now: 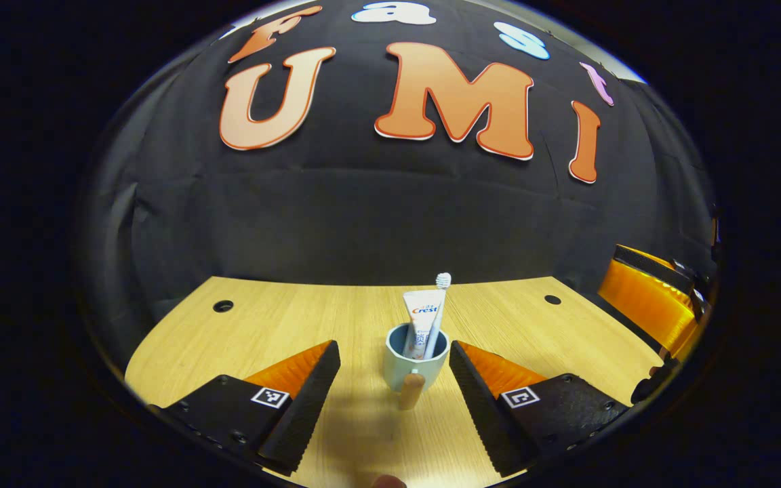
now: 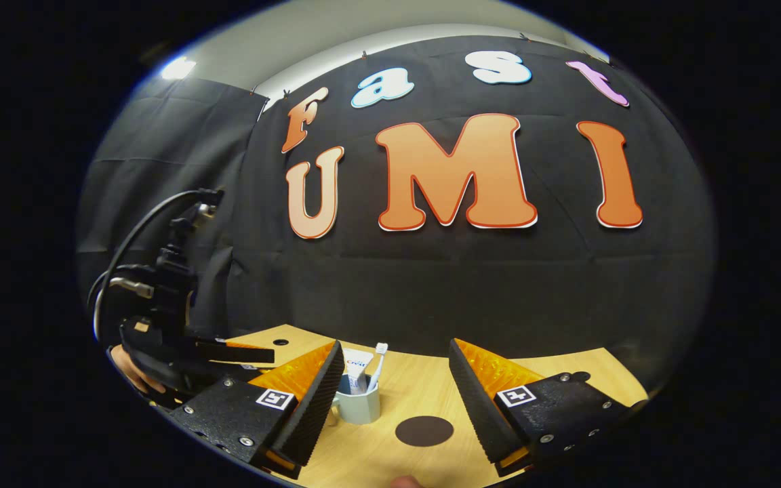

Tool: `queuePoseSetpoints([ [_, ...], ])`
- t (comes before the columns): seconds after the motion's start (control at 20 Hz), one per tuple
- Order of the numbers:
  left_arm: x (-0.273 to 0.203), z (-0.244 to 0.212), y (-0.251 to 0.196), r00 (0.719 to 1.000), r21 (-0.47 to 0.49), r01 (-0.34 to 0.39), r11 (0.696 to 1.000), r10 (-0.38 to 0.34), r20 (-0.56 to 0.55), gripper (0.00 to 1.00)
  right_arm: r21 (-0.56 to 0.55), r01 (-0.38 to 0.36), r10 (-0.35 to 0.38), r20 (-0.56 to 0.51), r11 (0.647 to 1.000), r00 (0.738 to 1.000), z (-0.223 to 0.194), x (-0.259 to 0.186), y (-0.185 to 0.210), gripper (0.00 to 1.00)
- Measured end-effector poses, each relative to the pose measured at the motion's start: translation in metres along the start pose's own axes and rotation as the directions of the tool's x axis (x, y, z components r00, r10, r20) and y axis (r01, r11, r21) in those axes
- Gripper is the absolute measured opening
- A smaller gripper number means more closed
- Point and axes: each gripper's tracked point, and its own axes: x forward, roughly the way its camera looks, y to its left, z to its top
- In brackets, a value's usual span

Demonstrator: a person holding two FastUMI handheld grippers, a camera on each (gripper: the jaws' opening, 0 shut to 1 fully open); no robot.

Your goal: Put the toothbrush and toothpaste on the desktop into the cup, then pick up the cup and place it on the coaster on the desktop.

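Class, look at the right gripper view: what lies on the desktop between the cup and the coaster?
Nothing: in the right gripper view, only bare desktop separates the cup from the coaster.

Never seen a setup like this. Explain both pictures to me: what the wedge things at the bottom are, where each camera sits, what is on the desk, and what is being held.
A person holds one two-finger gripper in each hand; a camera rides on each. In the left gripper view, the left gripper stands open toward a cup holding toothpaste and a toothbrush. In the right gripper view, the right gripper is open too; a dark round coaster lies on the wooden desk beside the cup. Nothing is held.
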Motion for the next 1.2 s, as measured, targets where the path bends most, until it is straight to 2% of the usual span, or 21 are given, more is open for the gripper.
queuePoseSetpoints([
  [0.2,0.019,-0.006,-0.01,0.994,0.013,0.027,1.0,-0.026,-0.105,0.98,-0.054,0.024,-0.024,0.002,0.998,1.0,0.008,-0.025,-0.017,0.94],
  [0.35,0.028,-0.025,-0.019,0.972,-0.018,0.075,0.997,-0.077,-0.224,0.98,-0.046,0.023,-0.024,-0.021,0.999,0.999,0.009,-0.048,-0.024,0.95],
  [0.5,0.033,-0.037,-0.021,0.937,-0.046,0.077,0.996,-0.088,-0.337,0.98,-0.085,0.041,-0.043,-0.017,0.996,0.999,0.01,-0.07,-0.04,0.95],
  [0.65,0.04,-0.047,-0.021,0.887,-0.076,0.064,0.995,-0.092,-0.452,0.97,-0.12,0.058,-0.058,0.003,0.991,0.998,0.018,-0.088,-0.049,0.95],
  [0.75,0.043,-0.051,-0.02,0.865,-0.029,0.053,0.998,-0.061,-0.498,1.0,-0.12,0.057,-0.057,0.005,0.991,0.998,0.018,-0.098,-0.052,0.96],
  [1.0,0.057,-0.057,-0.018,0.809,0.092,0.018,0.996,0.04,-0.586,0.97,-0.108,0.065,-0.066,-0.004,0.992,0.998,0.019,-0.101,-0.053,0.98],
  [1.1,0.066,-0.067,-0.02,0.78,0.124,0.011,0.992,0.069,-0.622,0.97,-0.095,0.062,-0.063,-0.007,0.994,0.998,0.017,-0.103,-0.053,0.98],
  [1.2,0.069,-0.056,-0.021,0.764,0.139,0.003,0.99,0.088,-0.639,1.0,-0.087,0.068,-0.069,-0.006,0.994,0.998,0.015,-0.103,-0.055,0.98],
])
